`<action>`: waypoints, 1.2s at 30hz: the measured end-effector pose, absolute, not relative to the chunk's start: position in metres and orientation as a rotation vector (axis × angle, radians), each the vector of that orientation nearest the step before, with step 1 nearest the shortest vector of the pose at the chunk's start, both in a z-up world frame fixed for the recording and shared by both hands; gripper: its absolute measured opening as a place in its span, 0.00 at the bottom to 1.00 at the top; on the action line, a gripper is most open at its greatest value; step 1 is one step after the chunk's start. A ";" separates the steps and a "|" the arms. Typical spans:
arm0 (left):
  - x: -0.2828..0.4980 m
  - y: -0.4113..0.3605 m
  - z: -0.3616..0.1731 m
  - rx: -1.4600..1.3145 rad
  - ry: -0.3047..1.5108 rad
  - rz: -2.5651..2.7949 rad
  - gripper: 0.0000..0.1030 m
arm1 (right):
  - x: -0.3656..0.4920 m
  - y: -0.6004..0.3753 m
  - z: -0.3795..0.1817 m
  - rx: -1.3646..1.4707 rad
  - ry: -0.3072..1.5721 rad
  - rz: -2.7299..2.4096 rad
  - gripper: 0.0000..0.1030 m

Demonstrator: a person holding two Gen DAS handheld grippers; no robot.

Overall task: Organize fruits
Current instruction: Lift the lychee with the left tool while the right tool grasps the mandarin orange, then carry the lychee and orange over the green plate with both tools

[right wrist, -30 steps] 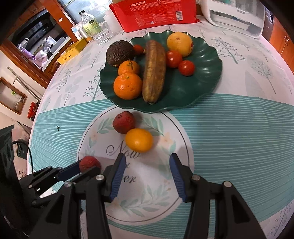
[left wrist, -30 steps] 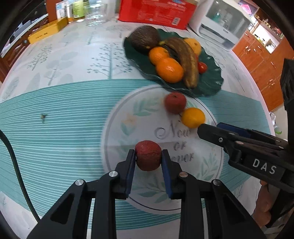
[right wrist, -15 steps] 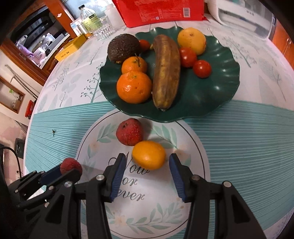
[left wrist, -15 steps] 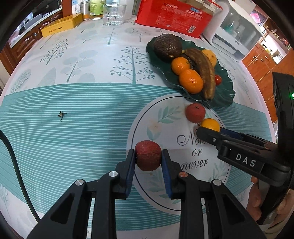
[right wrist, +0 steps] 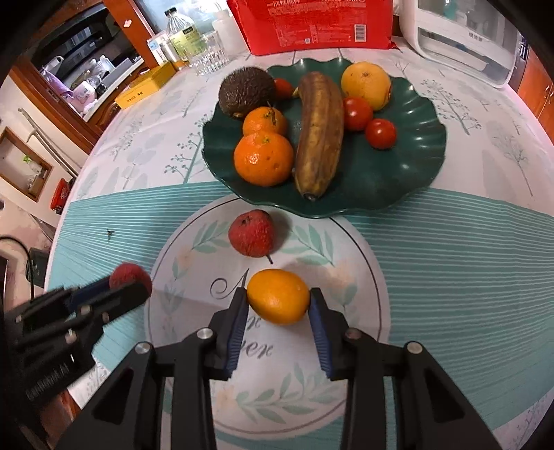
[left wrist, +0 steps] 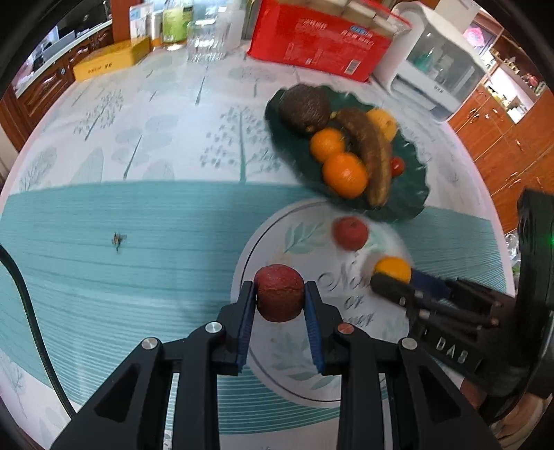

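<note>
Fingers of my left gripper [left wrist: 279, 300] pinch a dark red lychee [left wrist: 279, 292] between their blue pads, holding it above the near rim of the round printed medallion on the tablecloth [left wrist: 104, 263]. In the right wrist view that same fruit shows at the far left, raised off the cloth.

My right gripper [right wrist: 278, 300] sits low over the medallion with its fingers set around a small orange fruit [right wrist: 278, 296]. The left pad looks to touch its skin and the right pad lies just beside it; I cannot tell whether the grip is firm, and the fruit seems to rest on the cloth.

Just beyond it, a second red lychee [right wrist: 251, 232] lies free on the cloth, near the plate's front rim.

Farther on stands the dark green scalloped plate [right wrist: 415, 173]. A brown banana [right wrist: 320, 131] lies along its middle. Two mandarins [right wrist: 264, 157] sit left of it with a dark avocado [right wrist: 246, 90] behind them. Right of the banana are two cherry tomatoes [right wrist: 380, 133] and a yellow-orange citrus [right wrist: 366, 84] at the far side.

Beyond the plate stand a red package [right wrist: 311, 24], some clear glasses [right wrist: 209, 57] and a white appliance [right wrist: 460, 38].
</note>
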State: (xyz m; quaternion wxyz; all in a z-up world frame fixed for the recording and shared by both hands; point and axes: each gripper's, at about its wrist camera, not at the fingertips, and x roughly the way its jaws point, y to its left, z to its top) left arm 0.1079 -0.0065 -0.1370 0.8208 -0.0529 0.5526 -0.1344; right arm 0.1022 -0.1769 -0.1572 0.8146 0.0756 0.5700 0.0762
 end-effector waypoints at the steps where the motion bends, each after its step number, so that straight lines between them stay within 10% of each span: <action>1: 0.110 -0.008 -0.131 -0.112 1.170 -0.296 0.26 | 0.101 -0.179 -0.152 0.163 1.210 0.163 0.34; 23: 0.209 -0.055 0.036 -0.031 0.928 -0.444 0.26 | 0.168 -0.250 0.019 0.095 0.927 0.095 0.34; 36: 0.270 -0.102 -0.023 0.034 1.083 -0.439 0.26 | 0.223 -0.260 -0.043 0.106 1.037 0.063 0.35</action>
